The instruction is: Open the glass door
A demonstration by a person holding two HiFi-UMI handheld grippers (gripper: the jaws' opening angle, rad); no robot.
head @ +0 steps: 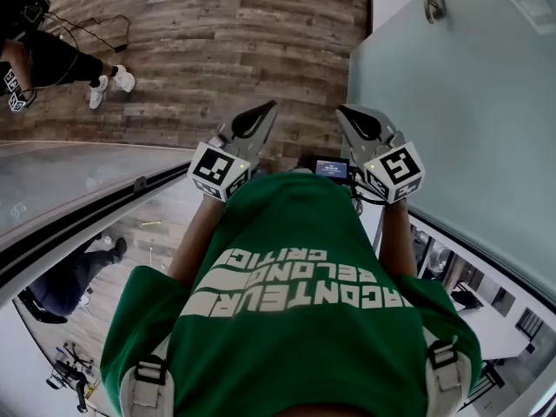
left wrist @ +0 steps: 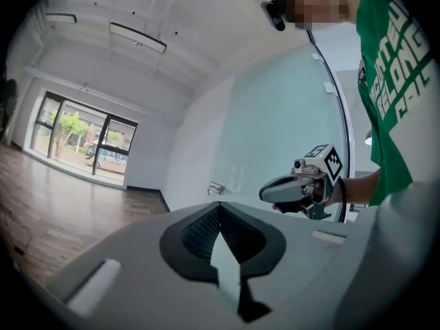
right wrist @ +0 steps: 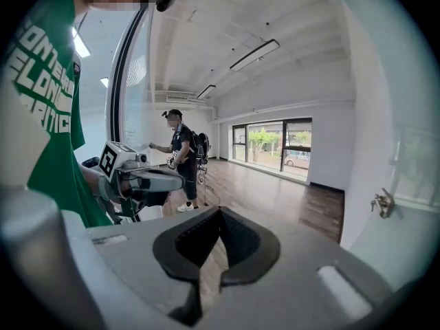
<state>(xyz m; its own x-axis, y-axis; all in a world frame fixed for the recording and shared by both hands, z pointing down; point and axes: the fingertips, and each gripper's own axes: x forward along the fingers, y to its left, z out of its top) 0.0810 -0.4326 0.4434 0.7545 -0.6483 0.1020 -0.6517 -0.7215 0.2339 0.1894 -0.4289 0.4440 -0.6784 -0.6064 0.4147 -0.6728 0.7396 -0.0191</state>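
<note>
Closest in is the wearer's green shirt (head: 287, 276), which covers most of the bottom of the head view, so the arms are half hidden. Just past it, both tools are held out side by side. The left gripper (head: 266, 109) has its jaws pressed together with nothing in them, and it's the same for the right gripper (head: 346, 111), closed up and empty. Neither one is touching anything.

The glass door (head: 469, 102) is on the right, near the right gripper but apart from it. It's a big frosted pane, pale greenish and fully cloudy, so you can't see through it. Its far and near edges run out of frame. Further along it there's a small metal handle (head: 432, 3), too tiny to tell if it's a lever or a lock.

On the left there's a clear glass wall (head: 69, 181) full of reflections, so it's hard to read what's behind it. Beyond that is wood floor (head: 226, 33), with another person (head: 52, 55) standing far left, partly cut off. Windows (right wrist: 275, 143) are at the far end.
</note>
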